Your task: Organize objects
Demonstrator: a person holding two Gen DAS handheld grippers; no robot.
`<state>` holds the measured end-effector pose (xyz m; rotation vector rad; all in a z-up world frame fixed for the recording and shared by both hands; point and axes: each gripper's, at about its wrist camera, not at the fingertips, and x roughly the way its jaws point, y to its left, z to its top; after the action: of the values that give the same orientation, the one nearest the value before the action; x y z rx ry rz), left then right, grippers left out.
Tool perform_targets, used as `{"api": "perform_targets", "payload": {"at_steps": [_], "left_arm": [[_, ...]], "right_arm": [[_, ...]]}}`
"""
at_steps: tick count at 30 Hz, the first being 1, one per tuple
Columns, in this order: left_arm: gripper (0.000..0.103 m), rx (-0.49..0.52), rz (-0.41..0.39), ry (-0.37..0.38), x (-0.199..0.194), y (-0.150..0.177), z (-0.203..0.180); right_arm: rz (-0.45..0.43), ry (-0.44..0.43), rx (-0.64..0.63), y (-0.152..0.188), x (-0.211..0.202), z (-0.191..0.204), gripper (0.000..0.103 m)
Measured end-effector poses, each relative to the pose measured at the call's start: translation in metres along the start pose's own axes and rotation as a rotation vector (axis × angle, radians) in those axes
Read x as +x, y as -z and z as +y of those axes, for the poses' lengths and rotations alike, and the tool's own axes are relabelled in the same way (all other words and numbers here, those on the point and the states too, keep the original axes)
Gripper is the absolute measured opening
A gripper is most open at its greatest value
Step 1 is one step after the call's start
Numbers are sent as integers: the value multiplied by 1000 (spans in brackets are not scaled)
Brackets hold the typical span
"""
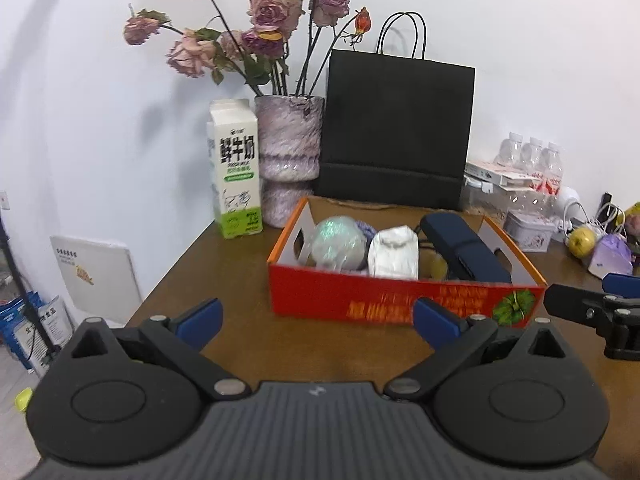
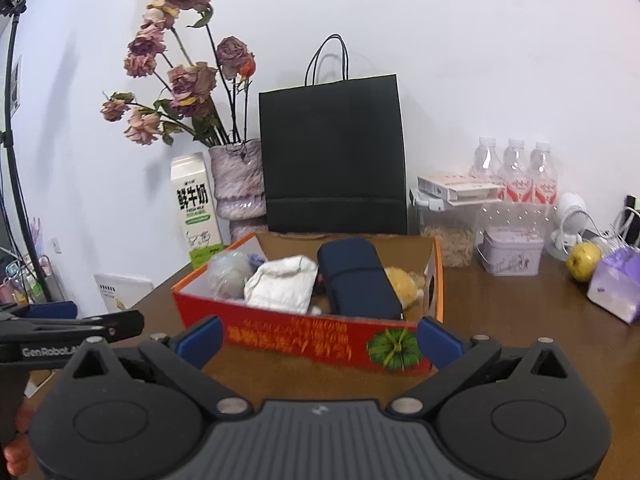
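A red and orange cardboard box [image 1: 360, 296] [image 2: 280, 332] stands on the brown table. Inside lie a shiny wrapped ball [image 1: 338, 240] [image 2: 229, 272], a white crumpled packet [image 1: 394, 252] [image 2: 282, 284], a dark blue case [image 1: 464, 248] [image 2: 360, 280] and a yellow plush item [image 2: 404, 284]. My left gripper [image 1: 318, 320] hovers open just in front of the box, nothing between its fingers. My right gripper [image 2: 320, 340] is open too, close to the box's front wall and empty. Each gripper shows at the edge of the other's view.
Behind the box stand a milk carton [image 1: 236, 168], a vase of dried roses [image 1: 288, 152] and a black paper bag [image 1: 396, 128]. To the right are water bottles [image 2: 516, 172], a clear container [image 2: 448, 224], a lilac tin [image 2: 512, 252], a green apple [image 2: 584, 260] and a purple pack [image 2: 616, 284].
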<state>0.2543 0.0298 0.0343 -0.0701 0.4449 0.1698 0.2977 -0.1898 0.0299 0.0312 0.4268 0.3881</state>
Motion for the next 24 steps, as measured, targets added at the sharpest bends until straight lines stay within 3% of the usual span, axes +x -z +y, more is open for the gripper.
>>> {"api": "perform_targets", "payload": {"at_steps": [11,24], "left_arm": [[103,11,27,0,-72,34,11],[103,-13,36,-6,-125,65,21]], "right_arm": [[22,8,7,36,-63,17,103],[23,19,-4,60,-114,35,103]]}}
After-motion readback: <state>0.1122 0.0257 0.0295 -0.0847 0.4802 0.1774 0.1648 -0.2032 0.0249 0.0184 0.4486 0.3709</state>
